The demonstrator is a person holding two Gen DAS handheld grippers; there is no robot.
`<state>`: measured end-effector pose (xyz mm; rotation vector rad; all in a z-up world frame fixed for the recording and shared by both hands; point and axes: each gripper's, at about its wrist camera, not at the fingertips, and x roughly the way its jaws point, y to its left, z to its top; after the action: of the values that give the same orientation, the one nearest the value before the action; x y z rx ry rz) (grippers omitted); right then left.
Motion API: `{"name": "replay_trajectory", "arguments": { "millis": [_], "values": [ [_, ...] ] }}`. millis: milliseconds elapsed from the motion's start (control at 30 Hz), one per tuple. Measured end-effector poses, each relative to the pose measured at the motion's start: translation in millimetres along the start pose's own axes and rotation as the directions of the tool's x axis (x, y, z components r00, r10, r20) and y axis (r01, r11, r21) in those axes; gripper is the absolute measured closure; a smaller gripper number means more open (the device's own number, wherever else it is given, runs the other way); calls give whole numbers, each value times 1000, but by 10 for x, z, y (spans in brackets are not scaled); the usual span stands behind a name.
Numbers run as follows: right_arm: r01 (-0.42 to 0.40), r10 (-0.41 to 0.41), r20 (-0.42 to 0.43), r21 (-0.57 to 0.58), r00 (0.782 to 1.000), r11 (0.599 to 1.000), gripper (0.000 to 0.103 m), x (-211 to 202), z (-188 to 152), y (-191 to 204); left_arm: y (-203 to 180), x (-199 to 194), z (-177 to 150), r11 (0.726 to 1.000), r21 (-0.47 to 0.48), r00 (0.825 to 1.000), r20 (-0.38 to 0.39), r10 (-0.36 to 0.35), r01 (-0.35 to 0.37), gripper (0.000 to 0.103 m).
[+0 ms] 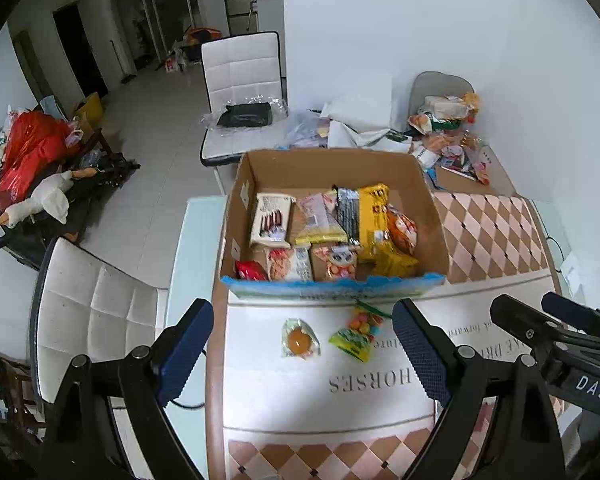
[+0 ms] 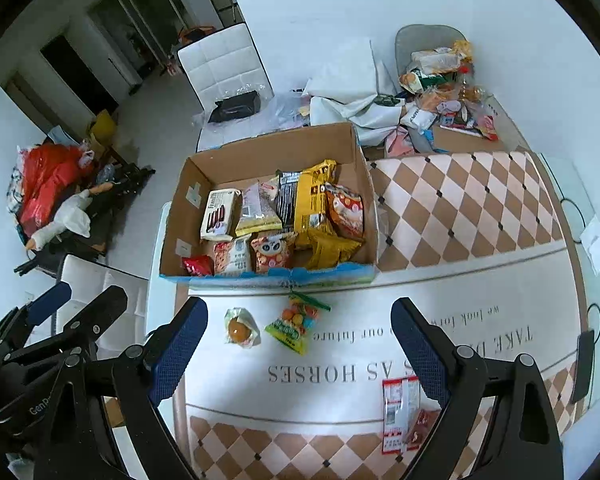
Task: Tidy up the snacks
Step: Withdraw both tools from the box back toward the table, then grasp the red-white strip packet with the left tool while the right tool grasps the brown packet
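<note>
A cardboard box (image 1: 324, 168) (image 2: 260, 148) holds several snack packets. On the mat in front of it lie a small clear pack with an orange sweet (image 1: 299, 339) (image 2: 240, 332) and a green-and-yellow candy bag (image 1: 358, 334) (image 2: 296, 326). A red-and-white packet (image 2: 400, 412) lies near the right gripper's right finger. My left gripper (image 1: 302, 354) is open and empty, above the two small packs. My right gripper (image 2: 298, 354) is open and empty, just behind the candy bag. The right gripper also shows in the left wrist view (image 1: 556, 328), and the left gripper shows in the right wrist view (image 2: 80, 312).
A checked mat (image 2: 460, 208) with printed words covers the table. A heap of more snacks (image 1: 448, 132) (image 2: 444, 88) sits at the far right corner. White chairs (image 1: 240, 80) (image 1: 88, 304) stand behind and left of the table. A black phone (image 2: 584, 364) lies at the right edge.
</note>
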<state>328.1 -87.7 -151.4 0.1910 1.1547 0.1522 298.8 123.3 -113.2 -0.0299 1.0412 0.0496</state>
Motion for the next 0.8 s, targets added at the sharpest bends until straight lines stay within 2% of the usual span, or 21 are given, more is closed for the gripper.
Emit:
{"name": "replay_trajectory", "arguments": {
  "millis": [167,333,467,633,733,800],
  "values": [
    [10,-4,-63,89,998,996,8,36,-356,-342,-105,139,-362,1000,-4,997,-75,-10,10,11],
    [77,-37,-202,197,979,977,8,352,-784,-881,-215,542,-760,1000,-4,980,-200,-10,9,11],
    [148,-72,-324,217,943,965,8,784,-1124,-1234,-285,936,-1080,1000,-3,951,-309,5,-6,11],
    [225,-121,-433,198,893,954,8,1319,-1419,-1507,-341,1284,-1361,1000,16,918,-396,30,-26,11],
    [283,-155,-464,220,872,933,8,1468,-1553,-1713,-369,1446,-1468,999,16,897,-441,33,-29,11],
    [298,-141,-475,274,868,914,8,1519,-1640,-1886,-412,1543,-1524,1000,11,882,-470,19,-15,11]
  ]
}}
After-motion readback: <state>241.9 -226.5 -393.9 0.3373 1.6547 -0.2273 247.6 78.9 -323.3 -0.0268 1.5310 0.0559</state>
